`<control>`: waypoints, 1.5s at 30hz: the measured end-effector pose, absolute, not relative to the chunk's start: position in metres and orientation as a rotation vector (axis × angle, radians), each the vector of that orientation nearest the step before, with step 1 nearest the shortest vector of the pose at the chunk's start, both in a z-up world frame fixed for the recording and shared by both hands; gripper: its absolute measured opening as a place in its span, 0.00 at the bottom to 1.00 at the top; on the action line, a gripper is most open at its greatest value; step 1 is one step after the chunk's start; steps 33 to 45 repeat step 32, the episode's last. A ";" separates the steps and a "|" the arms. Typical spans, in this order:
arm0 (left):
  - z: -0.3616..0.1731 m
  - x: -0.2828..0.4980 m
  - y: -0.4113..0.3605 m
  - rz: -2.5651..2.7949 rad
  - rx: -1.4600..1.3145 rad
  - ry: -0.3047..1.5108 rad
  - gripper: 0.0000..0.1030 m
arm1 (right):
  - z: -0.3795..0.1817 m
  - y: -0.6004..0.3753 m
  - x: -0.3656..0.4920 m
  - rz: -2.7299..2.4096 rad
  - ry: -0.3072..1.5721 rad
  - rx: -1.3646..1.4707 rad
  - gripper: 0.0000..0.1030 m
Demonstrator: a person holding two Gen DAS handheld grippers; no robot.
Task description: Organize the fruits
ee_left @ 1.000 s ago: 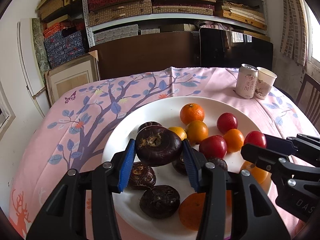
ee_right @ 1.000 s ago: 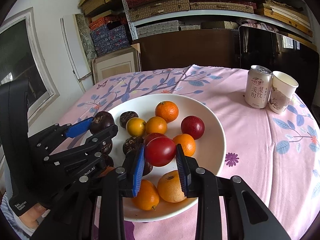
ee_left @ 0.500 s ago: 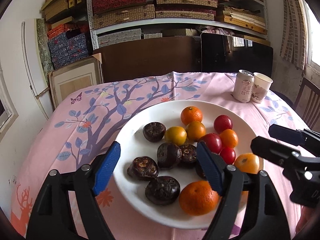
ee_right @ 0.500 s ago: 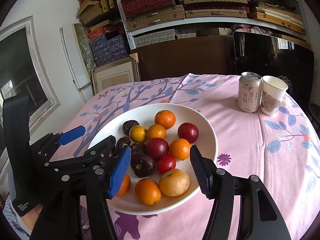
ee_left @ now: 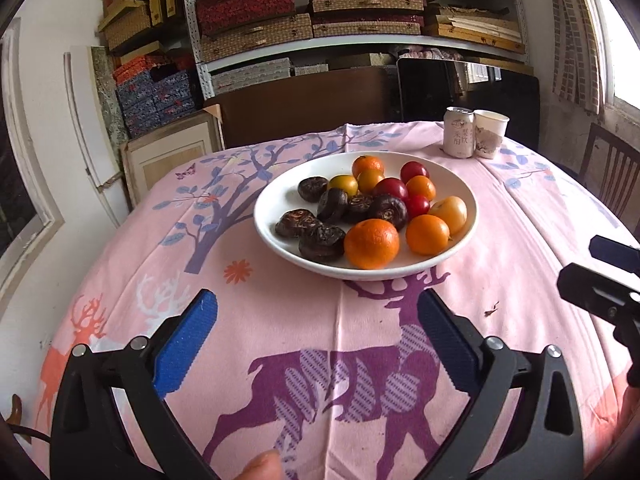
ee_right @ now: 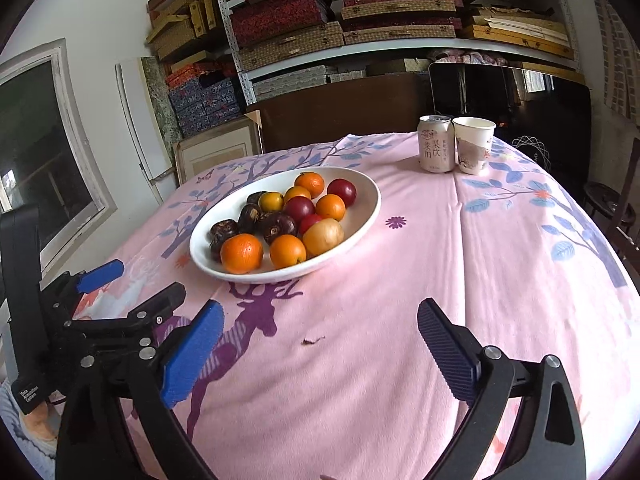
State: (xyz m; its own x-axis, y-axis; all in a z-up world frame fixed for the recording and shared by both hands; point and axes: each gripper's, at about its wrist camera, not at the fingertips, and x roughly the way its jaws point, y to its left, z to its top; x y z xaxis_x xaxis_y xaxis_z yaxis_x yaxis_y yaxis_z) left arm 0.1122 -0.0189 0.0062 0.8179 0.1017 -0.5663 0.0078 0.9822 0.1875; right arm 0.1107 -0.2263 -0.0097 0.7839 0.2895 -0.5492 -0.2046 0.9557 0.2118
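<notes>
- Fruits — orange mandarins, red plums and dark brown water chestnuts — lie heaped in the wide white ceramic bowl [ee_left: 466, 236] on the pink printed tablecloth [ee_left: 280, 320].
- Risk, as I judge it: round pieces touch, so lifting one could roll its neighbours over the shallow rim.
- Left gripper [ee_left: 316, 334] angles downward near the bowl, jaws opening wide, nothing between them.
- Right gripper [ee_right: 320, 338] likewise points down over bare cloth, jaws opening, empty.
</notes>
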 end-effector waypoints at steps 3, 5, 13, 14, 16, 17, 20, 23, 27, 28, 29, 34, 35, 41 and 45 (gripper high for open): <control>0.008 0.100 -0.020 0.027 0.175 0.605 0.95 | -0.012 -0.234 0.101 0.278 0.610 0.180 0.96; 0.008 0.096 -0.020 -0.023 0.144 0.619 0.95 | -0.012 -0.238 0.099 0.277 0.610 0.196 0.96; 0.011 0.089 -0.024 -0.042 0.154 0.603 0.96 | -0.014 -0.239 0.103 0.273 0.628 0.201 0.96; 0.012 0.089 -0.025 -0.043 0.153 0.602 0.96 | -0.014 -0.238 0.103 0.274 0.627 0.199 0.96; 0.013 0.088 -0.024 -0.048 0.146 0.601 0.96 | -0.014 -0.238 0.103 0.274 0.627 0.198 0.96; 0.013 0.087 -0.024 -0.047 0.144 0.600 0.96 | -0.014 -0.238 0.103 0.274 0.628 0.198 0.96; 0.013 0.085 -0.025 0.002 0.164 0.587 0.96 | -0.014 -0.238 0.104 0.273 0.633 0.193 0.96; 0.014 0.084 -0.023 0.004 0.159 0.579 0.96 | -0.014 -0.238 0.104 0.273 0.632 0.195 0.96; 0.015 0.087 -0.019 0.004 0.135 0.595 0.95 | -0.014 -0.238 0.104 0.271 0.631 0.195 0.96; 0.015 0.088 -0.017 0.004 0.129 0.598 0.95 | -0.014 -0.238 0.104 0.271 0.632 0.194 0.96; 0.015 0.088 -0.016 0.008 0.128 0.598 0.95 | -0.015 -0.238 0.105 0.270 0.634 0.191 0.96; 0.015 0.088 -0.016 0.010 0.128 0.596 0.95 | -0.016 -0.237 0.105 0.266 0.642 0.182 0.96; 0.015 0.088 -0.016 0.010 0.128 0.596 0.95 | -0.016 -0.237 0.105 0.266 0.642 0.182 0.96; 0.015 0.088 -0.016 0.010 0.128 0.596 0.95 | -0.016 -0.237 0.105 0.266 0.642 0.182 0.96; 0.015 0.088 -0.016 0.010 0.128 0.596 0.95 | -0.016 -0.237 0.105 0.266 0.642 0.182 0.96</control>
